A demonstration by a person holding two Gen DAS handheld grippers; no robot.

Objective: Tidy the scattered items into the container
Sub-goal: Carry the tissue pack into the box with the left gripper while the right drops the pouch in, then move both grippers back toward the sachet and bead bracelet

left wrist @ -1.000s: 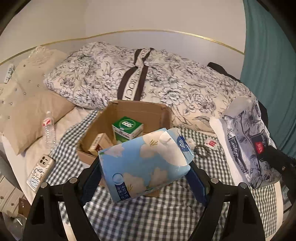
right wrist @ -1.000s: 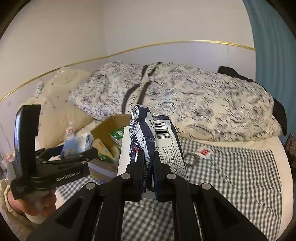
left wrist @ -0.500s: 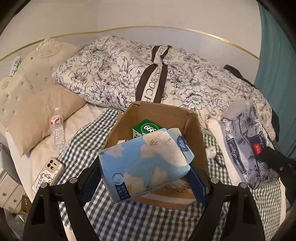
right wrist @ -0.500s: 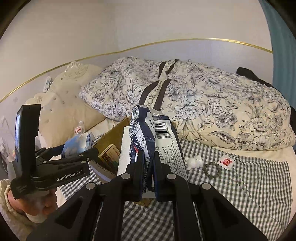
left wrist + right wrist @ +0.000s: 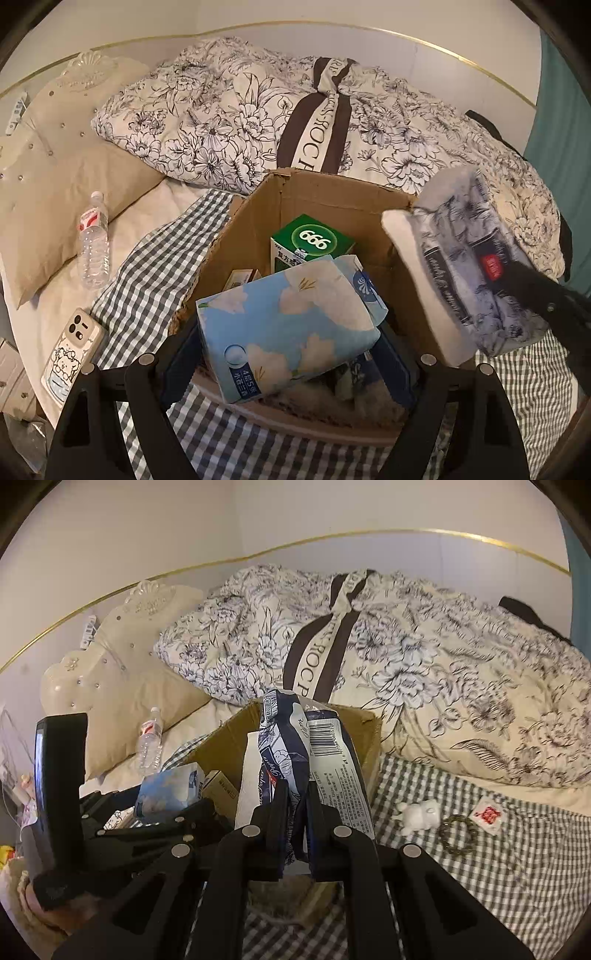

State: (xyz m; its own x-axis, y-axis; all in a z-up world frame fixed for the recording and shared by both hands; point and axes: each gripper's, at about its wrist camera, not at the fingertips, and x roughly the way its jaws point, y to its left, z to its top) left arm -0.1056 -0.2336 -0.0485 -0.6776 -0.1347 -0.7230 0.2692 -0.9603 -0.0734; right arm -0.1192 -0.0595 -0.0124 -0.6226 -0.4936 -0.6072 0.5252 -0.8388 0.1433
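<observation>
My left gripper (image 5: 291, 339) is shut on a light blue tissue pack (image 5: 284, 325) with white flowers, held over the near side of an open cardboard box (image 5: 332, 188). Inside the box stand a green "999" carton (image 5: 312, 240) and a small tan carton (image 5: 240, 278). My right gripper (image 5: 297, 805) is shut on a navy floral tissue pack (image 5: 291, 753), pinched upright at the box's (image 5: 218, 742) near right edge. That pack (image 5: 465, 266) also shows at the right of the left wrist view, over the box's right wall. The blue pack (image 5: 170, 788) appears low left in the right wrist view.
The box sits on a checked blanket (image 5: 155, 266) on a bed. A water bottle (image 5: 92, 243) and a phone (image 5: 70, 350) lie to its left. A white figurine (image 5: 417, 814), a bead bracelet (image 5: 460, 834) and a red-printed sachet (image 5: 487, 814) lie to its right. A floral duvet (image 5: 229, 118) is behind.
Both grippers have moved forward and down toward the box with their packs. The box now looms large beneath them, and the blue pack hangs over its opening.
</observation>
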